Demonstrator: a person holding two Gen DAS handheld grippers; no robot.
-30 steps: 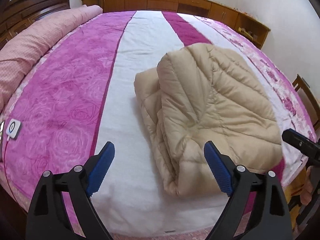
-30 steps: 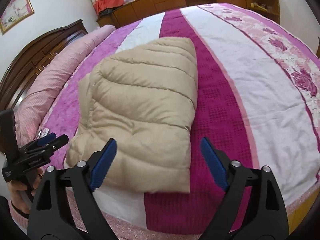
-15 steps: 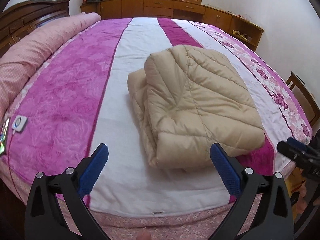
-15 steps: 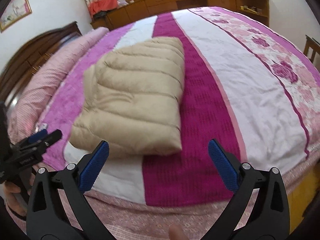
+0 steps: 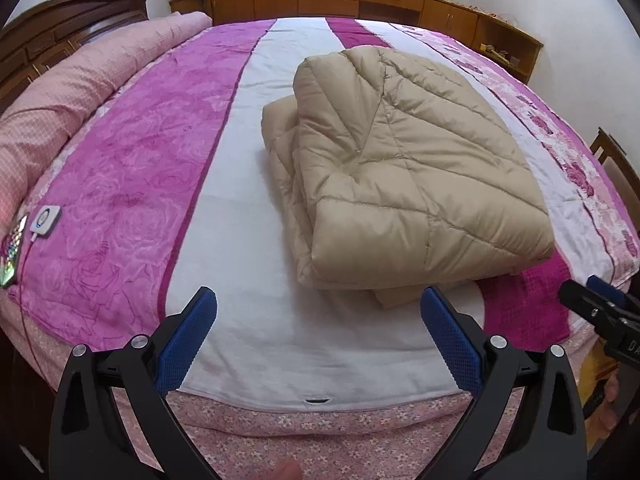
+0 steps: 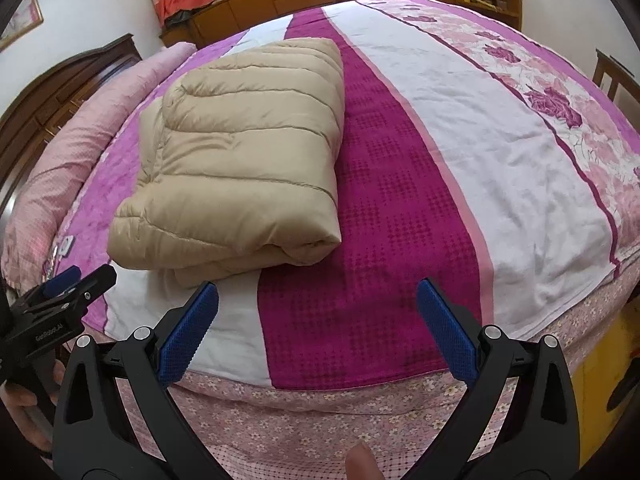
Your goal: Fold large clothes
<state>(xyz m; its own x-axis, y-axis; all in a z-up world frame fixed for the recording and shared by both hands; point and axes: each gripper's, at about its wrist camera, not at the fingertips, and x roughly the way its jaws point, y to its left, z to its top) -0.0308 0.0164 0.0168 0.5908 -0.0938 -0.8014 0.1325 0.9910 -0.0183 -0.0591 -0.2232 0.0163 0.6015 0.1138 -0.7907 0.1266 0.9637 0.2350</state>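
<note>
A beige quilted down jacket (image 5: 404, 172) lies folded into a thick rectangular bundle on the bed (image 5: 248, 320); it also shows in the right wrist view (image 6: 244, 160). My left gripper (image 5: 318, 336) is open and empty, held back over the bed's near edge, apart from the jacket. My right gripper (image 6: 318, 330) is open and empty, also over the near edge, to the right of the jacket's front corner. Each gripper appears at the edge of the other's view: the right one (image 5: 600, 312), the left one (image 6: 68, 292).
The bed has a pink, white and magenta striped cover (image 6: 440, 152). A rolled pink duvet (image 5: 68, 96) lies along the left side by the dark headboard. A small white device (image 5: 45, 220) with a cable sits at the left edge. Wooden cabinets (image 5: 360, 0) line the far wall; a chair (image 5: 616, 168) stands at right.
Both grippers have pulled back from the folded jacket toward the bed's near edge, still open. The jacket has stayed in place.
</note>
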